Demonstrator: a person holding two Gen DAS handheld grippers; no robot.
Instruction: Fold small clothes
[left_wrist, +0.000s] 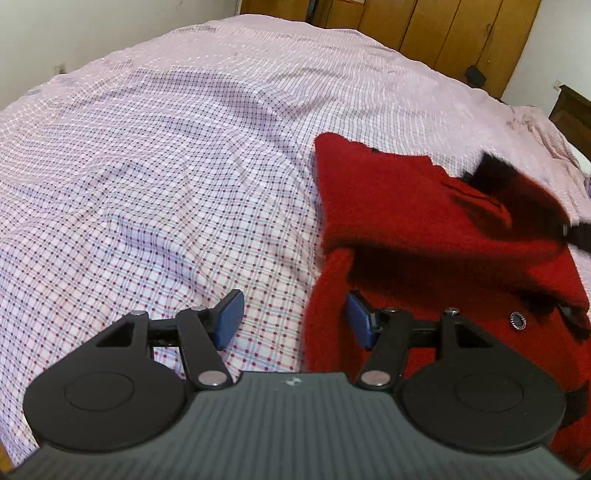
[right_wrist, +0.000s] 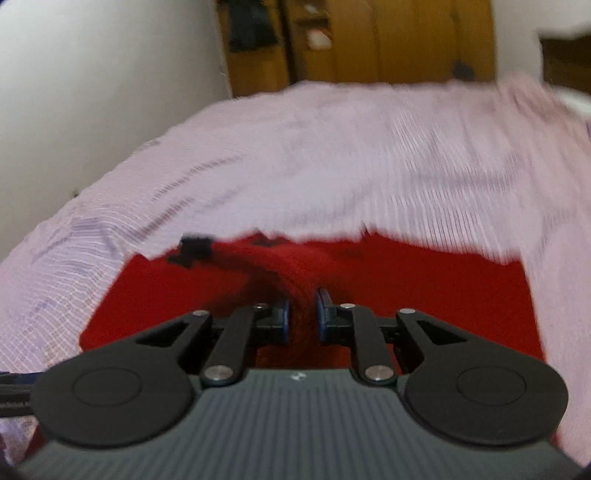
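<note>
Red coat (left_wrist: 424, 221), a small woolly one with a dark button, lies on the checked bedsheet (left_wrist: 166, 166) toward the right of the bed, partly folded over itself. The right tool (right_wrist: 302, 314) is pinched nearly closed on a raised ridge of its red cloth. The left tool (left_wrist: 293, 317) stands well open and empty, one pad over the sheet, the other at the coat's edge. The thick fabric could slip from that narrow pinch, or the fold could drag the lower layer askew, since nothing pins it. No containers are in sight.
</note>
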